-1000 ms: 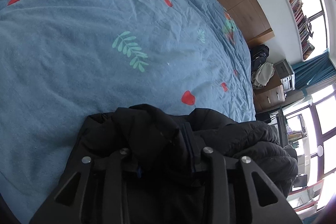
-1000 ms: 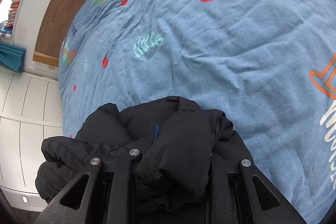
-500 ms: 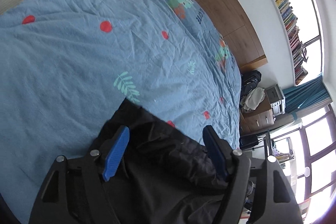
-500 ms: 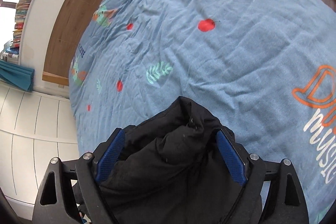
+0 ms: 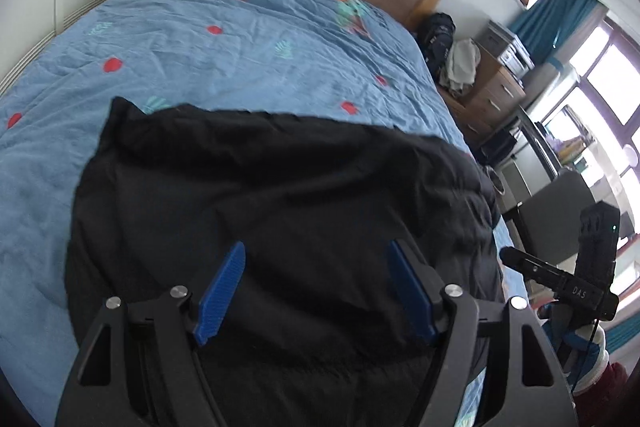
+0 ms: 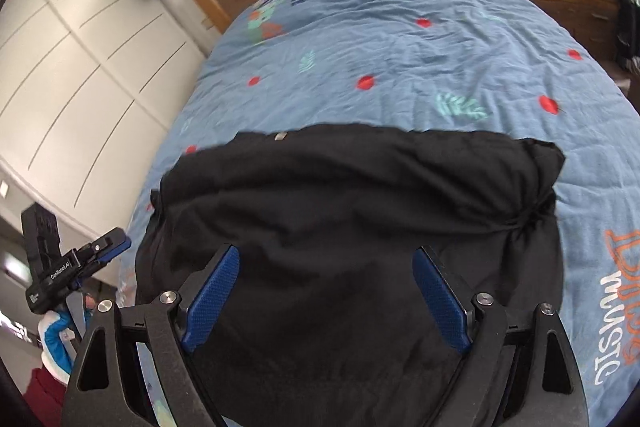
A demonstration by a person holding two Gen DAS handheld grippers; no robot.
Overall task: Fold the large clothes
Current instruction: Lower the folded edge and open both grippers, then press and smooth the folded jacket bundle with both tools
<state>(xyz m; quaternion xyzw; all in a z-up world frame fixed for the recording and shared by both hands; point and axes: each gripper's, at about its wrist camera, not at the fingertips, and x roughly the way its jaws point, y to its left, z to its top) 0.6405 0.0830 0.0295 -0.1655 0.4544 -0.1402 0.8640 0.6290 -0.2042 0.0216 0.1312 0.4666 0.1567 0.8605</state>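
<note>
Left gripper [image 5: 318, 291]: jaws spread wide, blue pads [image 5: 220, 295] apart, nothing clamped between. Right gripper [image 6: 326, 301]: same, jaws wide, blue pads [image 6: 440, 301] apart, holding nothing. Both angled forward and down (each visible at edge of other's view, side by side).

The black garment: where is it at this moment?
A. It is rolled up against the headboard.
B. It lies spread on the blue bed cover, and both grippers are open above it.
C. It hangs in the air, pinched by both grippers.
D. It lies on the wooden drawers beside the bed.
B: the garment lies spread on the bed cover, with the left gripper and the right gripper open, nothing between their pads.
</note>
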